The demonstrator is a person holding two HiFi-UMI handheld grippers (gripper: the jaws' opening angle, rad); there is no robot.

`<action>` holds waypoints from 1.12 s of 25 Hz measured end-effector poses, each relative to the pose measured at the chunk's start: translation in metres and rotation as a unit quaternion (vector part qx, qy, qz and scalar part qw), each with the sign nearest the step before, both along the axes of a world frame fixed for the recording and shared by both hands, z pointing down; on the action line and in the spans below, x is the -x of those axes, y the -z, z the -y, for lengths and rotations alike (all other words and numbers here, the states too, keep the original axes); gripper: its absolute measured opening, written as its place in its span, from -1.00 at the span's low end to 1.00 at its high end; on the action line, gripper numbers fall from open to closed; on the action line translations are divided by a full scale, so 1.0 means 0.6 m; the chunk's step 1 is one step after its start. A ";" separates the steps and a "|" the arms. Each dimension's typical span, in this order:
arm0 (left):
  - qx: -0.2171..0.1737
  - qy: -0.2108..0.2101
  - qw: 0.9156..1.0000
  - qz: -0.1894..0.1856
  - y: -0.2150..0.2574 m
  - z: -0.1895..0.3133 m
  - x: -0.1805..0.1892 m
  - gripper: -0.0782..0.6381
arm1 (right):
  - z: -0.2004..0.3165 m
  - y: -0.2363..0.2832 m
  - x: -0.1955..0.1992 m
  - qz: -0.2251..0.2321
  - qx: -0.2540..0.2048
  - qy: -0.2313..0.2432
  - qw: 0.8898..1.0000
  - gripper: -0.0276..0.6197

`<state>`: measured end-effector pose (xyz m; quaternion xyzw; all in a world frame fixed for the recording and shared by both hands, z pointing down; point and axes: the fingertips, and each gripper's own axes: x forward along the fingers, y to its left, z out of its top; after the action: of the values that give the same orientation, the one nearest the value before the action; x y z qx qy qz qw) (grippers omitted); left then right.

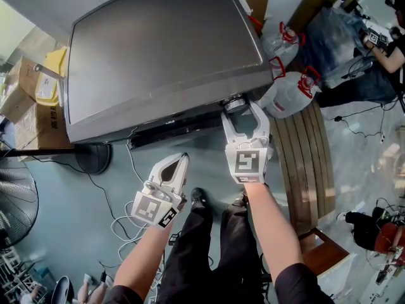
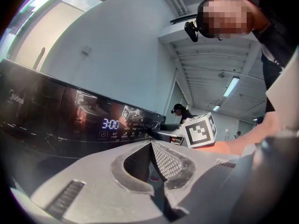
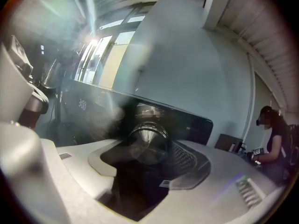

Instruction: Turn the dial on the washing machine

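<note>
Between jaws of the right claw (image 3: 148,149), the dial (image 3: 145,141).

dial (image 3: 148,141): smeared by motion blur in right gripper view | head view: partly hidden behind right gripper (image 1: 245,116) | panel print (image 2: 126,135) (beside the lit digits (image 2: 110,123)): too small to read
</note>
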<state>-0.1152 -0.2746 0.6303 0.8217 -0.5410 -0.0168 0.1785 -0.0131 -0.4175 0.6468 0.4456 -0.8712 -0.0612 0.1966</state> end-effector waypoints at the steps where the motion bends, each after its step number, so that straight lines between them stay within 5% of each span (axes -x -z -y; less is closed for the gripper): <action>1: 0.000 -0.001 1.000 0.000 0.000 0.000 -0.001 -0.74 | 0.000 0.000 0.001 -0.004 -0.004 0.001 1.000 -0.01; 7: 0.000 0.000 1.000 0.001 0.002 0.004 -0.001 -0.74 | 0.003 0.002 0.000 -0.001 -0.012 0.000 1.000 -0.01; 19: 0.002 -0.003 1.000 -0.003 0.000 0.007 -0.012 -0.74 | -0.002 0.000 0.000 -0.068 -0.039 0.005 0.997 -0.01; 23: 0.003 -0.005 1.000 -0.004 0.001 0.008 -0.015 -0.74 | -0.003 -0.001 0.000 -0.029 -0.011 0.006 0.999 -0.01; 28: 0.005 -0.005 1.000 -0.005 -0.002 0.006 -0.016 -0.74 | -0.011 -0.010 -0.016 0.117 0.069 0.004 0.991 -0.01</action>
<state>-0.1056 -0.2781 0.6313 0.8234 -0.5360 -0.0170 0.1856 -0.0036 -0.4108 0.6527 0.4316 -0.8922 0.0511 0.1233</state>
